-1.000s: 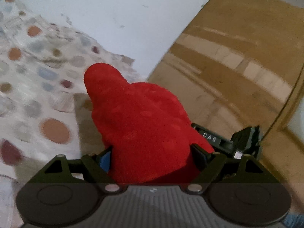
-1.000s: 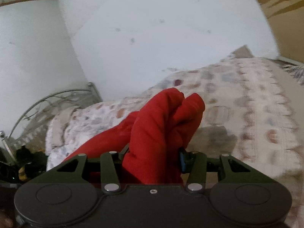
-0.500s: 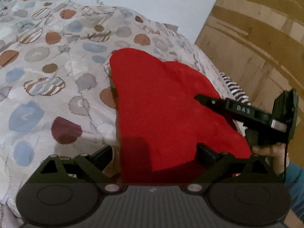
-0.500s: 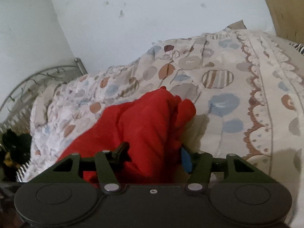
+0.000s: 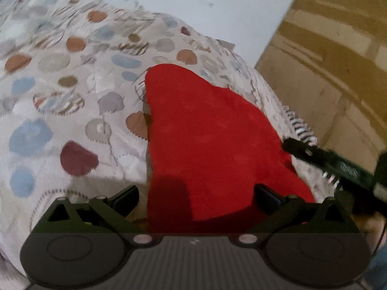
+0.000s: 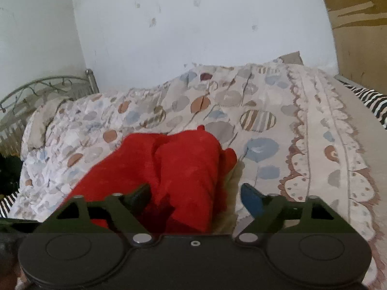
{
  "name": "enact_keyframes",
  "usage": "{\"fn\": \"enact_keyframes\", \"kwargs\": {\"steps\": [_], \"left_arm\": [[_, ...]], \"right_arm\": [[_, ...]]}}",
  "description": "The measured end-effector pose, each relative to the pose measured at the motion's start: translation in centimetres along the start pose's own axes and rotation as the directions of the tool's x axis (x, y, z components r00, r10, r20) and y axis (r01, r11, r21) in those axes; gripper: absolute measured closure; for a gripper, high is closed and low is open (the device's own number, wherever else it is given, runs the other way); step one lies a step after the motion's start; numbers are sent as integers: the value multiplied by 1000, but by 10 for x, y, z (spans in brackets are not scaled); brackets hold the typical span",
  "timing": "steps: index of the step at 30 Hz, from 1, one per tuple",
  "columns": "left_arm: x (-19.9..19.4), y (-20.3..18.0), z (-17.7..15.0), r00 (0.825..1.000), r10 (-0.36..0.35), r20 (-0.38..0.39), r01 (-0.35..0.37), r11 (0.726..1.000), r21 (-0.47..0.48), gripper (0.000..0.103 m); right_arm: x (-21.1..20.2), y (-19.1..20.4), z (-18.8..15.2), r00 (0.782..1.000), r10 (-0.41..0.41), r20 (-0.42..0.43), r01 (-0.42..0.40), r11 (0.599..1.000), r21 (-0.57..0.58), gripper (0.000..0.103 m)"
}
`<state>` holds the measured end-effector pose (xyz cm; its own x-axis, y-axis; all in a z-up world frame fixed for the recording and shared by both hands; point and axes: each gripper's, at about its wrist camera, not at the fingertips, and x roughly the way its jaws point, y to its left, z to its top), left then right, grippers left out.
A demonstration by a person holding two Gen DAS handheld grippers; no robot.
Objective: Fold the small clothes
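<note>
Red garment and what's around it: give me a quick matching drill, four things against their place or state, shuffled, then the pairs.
Things:
1. red garment
2. left gripper
3. wall
4. metal headboard

Place or state:
A. pale, marked, behind the bed
B. lying on the patterned bedspread
C. far left in the right wrist view
D. jaws spread wide, no longer pressing cloth

Pairs: 1-B, 2-D, 3-A, 4-C
</note>
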<state>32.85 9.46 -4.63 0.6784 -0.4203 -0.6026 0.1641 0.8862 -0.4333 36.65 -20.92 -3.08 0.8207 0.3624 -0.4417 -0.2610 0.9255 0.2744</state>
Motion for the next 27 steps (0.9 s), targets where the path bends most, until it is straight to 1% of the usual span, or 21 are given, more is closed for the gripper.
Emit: {"fn": "enact_keyframes", "kwargs": {"steps": [1,2,6,8,10,13,17,19,21,24,25,27], "left_arm": [[-1,0,0,1000,2,8,-2,1000,-4,0],[-4,-2,-2,1000,17,27,-17,1000,6,0],[-17,-20,-8,989,91,116,-102,991,90,0],[-23,-29,-10,982,123,142,-141,983,119,1],[-30,-37,-8,978,139,155,-161,977,136,0],[-47,-48,-5,970,162,183,-188,973,135,0],[-78,-61,-11,952,184,244,-224,963,149,0],[-95,-70,-15,940,199,278,-256,949,183,0],[-113,-79,-18,923,220,316,-295,932,213,0],[-139,-88,-21,897,245,369,-342,913,225,0],[-150,-91,-23,891,247,381,-348,910,226,0],[-168,-95,-26,894,237,379,-341,910,235,0]], "right_arm": [[-6,0,0,1000,-1,12,0,1000,10,7],[-13,0,-1,1000,-4,23,3,1000,19,5],[-35,5,-5,999,-15,48,14,1000,28,1],[-48,8,-8,997,-24,72,22,999,31,1],[-59,12,-10,995,-31,93,28,999,33,1],[-75,17,-12,993,-39,115,37,999,21,1],[-101,28,-12,987,-52,153,56,998,-21,0],[-114,34,-11,983,-58,175,66,997,-36,0],[-129,40,-12,979,-60,196,70,997,-45,0],[-149,50,-12,972,-60,229,74,996,-54,0],[-156,54,-12,969,-58,241,74,996,-58,0],[-171,62,-12,964,-49,263,70,995,-72,0]]}}
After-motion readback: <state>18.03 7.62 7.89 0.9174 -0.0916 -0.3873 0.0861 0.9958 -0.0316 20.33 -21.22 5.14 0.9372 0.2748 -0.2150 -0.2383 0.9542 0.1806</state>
